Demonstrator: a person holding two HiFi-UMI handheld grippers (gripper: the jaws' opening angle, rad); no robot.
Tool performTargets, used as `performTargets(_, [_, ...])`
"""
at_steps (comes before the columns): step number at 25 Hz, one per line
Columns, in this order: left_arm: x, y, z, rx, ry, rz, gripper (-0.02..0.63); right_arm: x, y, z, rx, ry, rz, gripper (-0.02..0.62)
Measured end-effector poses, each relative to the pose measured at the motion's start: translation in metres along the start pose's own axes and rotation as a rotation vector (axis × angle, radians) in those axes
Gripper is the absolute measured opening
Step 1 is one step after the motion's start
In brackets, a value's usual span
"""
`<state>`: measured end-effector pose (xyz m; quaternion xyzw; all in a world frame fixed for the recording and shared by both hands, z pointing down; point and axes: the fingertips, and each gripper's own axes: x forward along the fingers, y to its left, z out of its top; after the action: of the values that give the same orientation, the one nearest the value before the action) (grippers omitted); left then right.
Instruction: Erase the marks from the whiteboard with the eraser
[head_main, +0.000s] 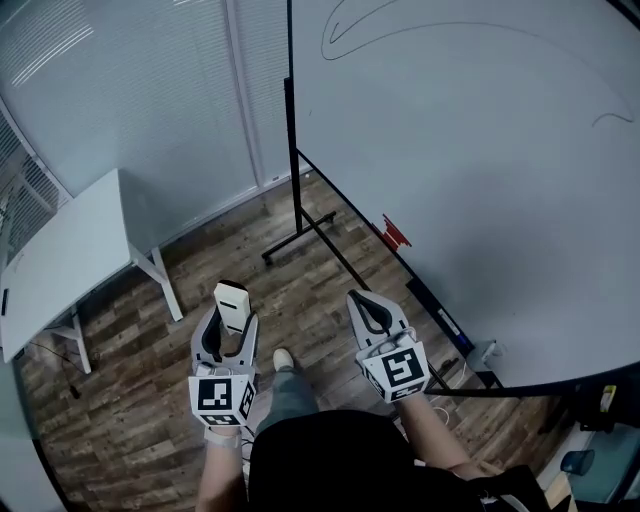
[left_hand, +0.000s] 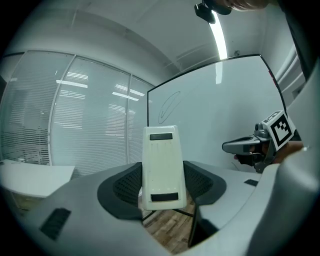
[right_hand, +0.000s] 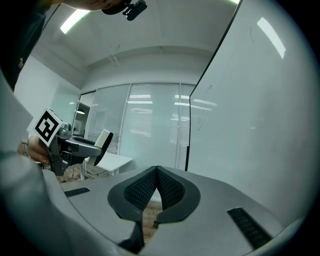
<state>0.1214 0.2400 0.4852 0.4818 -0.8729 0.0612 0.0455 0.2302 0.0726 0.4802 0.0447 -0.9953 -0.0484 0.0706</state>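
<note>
A white table (head_main: 70, 260) stands on wood floor (head_main: 130, 400) beside blinds (head_main: 130, 90).

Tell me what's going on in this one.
A person stands at a whiteboard with a gripper in each hand. The left gripper is shut on a white eraser, held away from the board. The right gripper is shut and empty. Pen marks show on the whiteboard, so erasing is not done.

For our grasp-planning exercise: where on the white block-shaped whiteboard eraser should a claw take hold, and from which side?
Probably across the two long narrow sides of the white block-shaped eraser, near one end, approaching along its length, as the left claw does now. Those parallel sides sit flat against the pads, and the far end stands free to reach the large white whiteboard.
</note>
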Motion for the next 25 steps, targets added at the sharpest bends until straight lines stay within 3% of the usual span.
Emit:
performTargets(11, [0.164, 0.136, 0.029, -0.047, -0.010, -0.151, 0.264, 0.201, -0.042, 0.047, 0.014, 0.011, -0.111, 0.026])
performTargets(18, [0.255, 0.149, 0.049, -0.086, -0.046, -0.243, 0.264, 0.248, -0.088, 0.052, 0.017, 0.017, -0.209, 0.026])
performTargets(25, [0.372, 0.125, 0.097, -0.099, -0.139, -0.319, 0.264, 0.268, -0.157, 0.042, 0.031, 0.045, -0.306, 0.026])
